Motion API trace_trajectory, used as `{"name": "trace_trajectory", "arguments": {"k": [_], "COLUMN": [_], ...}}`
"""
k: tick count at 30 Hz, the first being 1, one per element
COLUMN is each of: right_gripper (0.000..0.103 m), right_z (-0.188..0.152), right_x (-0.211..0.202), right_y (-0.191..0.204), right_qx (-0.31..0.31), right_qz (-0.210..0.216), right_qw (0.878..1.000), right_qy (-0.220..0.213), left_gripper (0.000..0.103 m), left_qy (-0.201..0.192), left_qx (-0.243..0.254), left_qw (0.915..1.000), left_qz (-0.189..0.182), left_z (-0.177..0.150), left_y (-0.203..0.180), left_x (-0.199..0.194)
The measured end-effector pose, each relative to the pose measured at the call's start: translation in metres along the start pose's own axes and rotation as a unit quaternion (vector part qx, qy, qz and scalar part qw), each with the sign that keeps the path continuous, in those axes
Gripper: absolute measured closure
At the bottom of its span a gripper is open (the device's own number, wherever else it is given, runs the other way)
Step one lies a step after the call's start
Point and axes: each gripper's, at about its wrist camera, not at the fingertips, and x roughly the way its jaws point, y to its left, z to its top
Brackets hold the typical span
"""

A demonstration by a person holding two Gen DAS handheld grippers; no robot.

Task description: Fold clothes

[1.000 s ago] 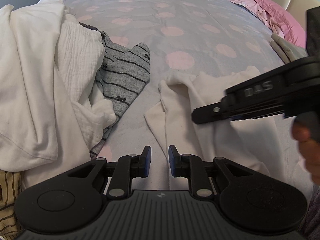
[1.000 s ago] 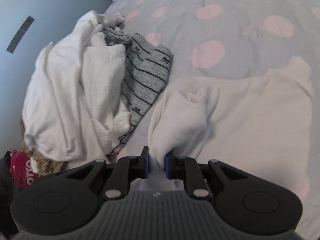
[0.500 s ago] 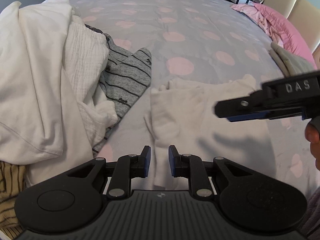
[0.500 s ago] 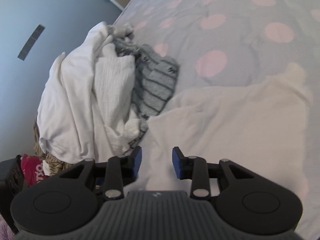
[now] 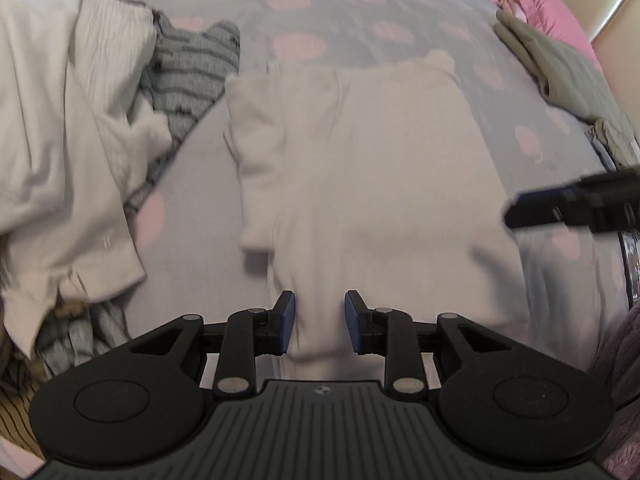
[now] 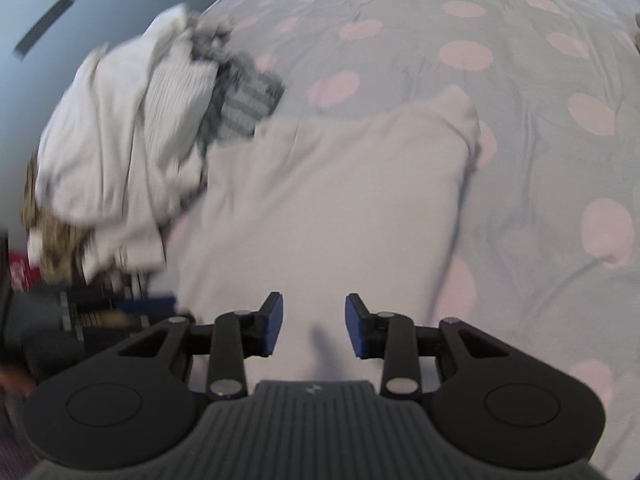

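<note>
Cream garment (image 5: pixel 372 184) lies flat on the spotted bed (image 5: pixel 304 12), one sleeve folded in along its left edge, just right of the clothes pile (image 5: pixel 76 128). Left claw (image 5: pixel 320 322) above garment's near edge, jaws just widened, spread w/ nothing pinched. Right claw (image 6: pixel 314 324) also spread, empty, over the garment.

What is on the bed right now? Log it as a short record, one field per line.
surface: bedspread, grey with pink dots
garment in work: cream garment, lying flat, left sleeve folded in
unfolded pile: white clothes over a grey striped piece, left of it
far right: folded olive item
left gripper: open, over the cream hem, jaws just widened
right gripper: open, holding nothing
</note>
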Motion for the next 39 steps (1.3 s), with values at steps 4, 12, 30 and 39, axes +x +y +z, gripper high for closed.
{"name": "trace_trajectory", "arguments": {"k": [4, 12, 30, 39], "right_gripper": [0.063, 0.057, 0.095, 0.095], "right_z": [-0.043, -0.108, -0.100, -0.104], "right_x": [-0.006, 0.014, -0.014, 0.011], "right_y": [0.004, 0.004, -0.001, -0.001], "right_qx": [-0.061, -0.087, -0.058, -0.070], "right_qz": [-0.015, -0.032, -0.057, -0.063], "right_qw": [0.998, 0.995, 0.997, 0.995], "right_qy": [0.010, 0.038, 0.001, 0.036], "left_gripper": [0.078, 0.078, 0.099, 0.098], "left_qy": [0.004, -0.001, -0.032, 0.028], "left_qx": [-0.004, -0.034, -0.054, -0.010], "left_qw": [1.0000, 0.9993, 0.9959, 0.9995], "left_qz": [-0.001, -0.017, -0.066, 0.014], "left_z": [-0.011, -0.013, -0.032, -0.027], "left_y": [-0.001, 0.008, 0.025, 0.008], "left_x": [-0.002, 0.003, -0.063, 0.003]}}
